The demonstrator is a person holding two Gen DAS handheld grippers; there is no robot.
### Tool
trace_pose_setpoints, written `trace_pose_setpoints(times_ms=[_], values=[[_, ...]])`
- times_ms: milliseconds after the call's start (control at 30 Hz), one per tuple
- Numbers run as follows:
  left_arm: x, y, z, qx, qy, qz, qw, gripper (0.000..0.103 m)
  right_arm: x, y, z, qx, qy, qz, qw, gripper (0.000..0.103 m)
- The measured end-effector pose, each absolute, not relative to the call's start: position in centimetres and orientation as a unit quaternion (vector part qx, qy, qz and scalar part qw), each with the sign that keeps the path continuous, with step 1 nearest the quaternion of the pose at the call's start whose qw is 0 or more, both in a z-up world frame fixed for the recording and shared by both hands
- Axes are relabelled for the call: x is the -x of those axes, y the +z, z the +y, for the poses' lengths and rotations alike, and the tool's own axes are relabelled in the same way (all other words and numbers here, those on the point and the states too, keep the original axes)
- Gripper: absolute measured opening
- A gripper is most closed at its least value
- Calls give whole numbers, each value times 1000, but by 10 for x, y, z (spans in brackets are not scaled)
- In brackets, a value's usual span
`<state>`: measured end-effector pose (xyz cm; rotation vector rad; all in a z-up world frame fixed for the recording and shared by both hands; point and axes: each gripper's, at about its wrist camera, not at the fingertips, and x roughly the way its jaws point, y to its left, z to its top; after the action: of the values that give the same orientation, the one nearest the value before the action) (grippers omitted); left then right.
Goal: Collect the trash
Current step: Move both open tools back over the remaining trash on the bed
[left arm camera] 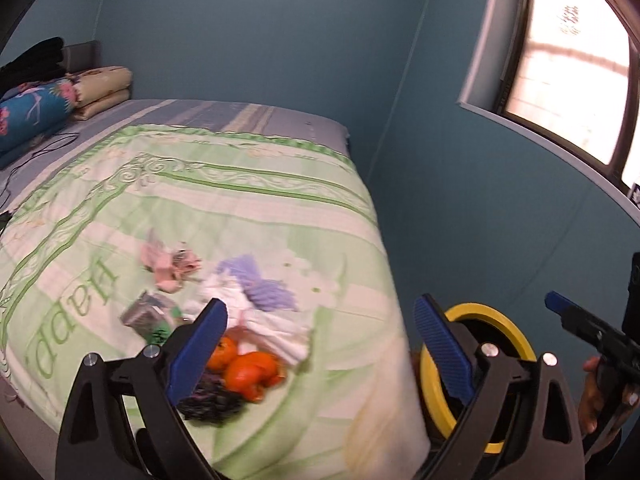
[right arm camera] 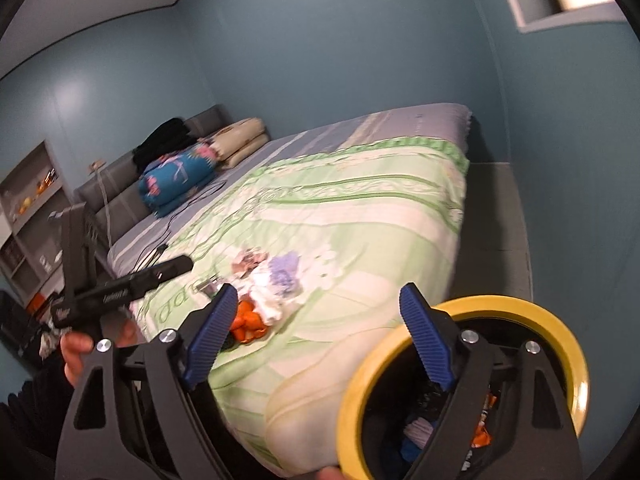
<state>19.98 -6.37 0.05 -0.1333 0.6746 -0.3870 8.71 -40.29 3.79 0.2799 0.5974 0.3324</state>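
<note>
Left tool (left arm camera: 320,344) jaws spread wide, nothing between pads, above bed's (left arm camera: 248,216) near end. Right tool (right arm camera: 316,340) likewise gaping, empty, over yellow-rimmed bin (right arm camera: 460,384) just beside bed's near corner. Trash pile (left arm camera: 224,336) — orange peels (left arm camera: 250,372), white tissue (left arm camera: 276,328), pink scraps (left arm camera: 168,268), small packet (left arm camera: 146,314) — lies on green blanket near bed's near edge. Scraps visible inside bin.
</note>
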Motion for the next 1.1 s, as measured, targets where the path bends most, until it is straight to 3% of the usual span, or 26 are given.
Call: trace_pose_setpoints(times_ms=[300, 700, 1000, 1100], values=[[-219, -23, -1, 94, -127, 346, 925, 92, -103, 24, -345, -88, 202, 287, 932, 94], [-241, -75, 50, 128, -89, 380, 912, 92, -155, -9, -285, 6, 216, 309, 926, 95], [-259, -107, 74, 145, -90, 402, 899, 92, -221, -62, -249, 44, 258, 384, 886, 94], [-266, -113, 81, 160, -94, 406, 895, 92, -239, -74, -240, 49, 264, 409, 872, 87]])
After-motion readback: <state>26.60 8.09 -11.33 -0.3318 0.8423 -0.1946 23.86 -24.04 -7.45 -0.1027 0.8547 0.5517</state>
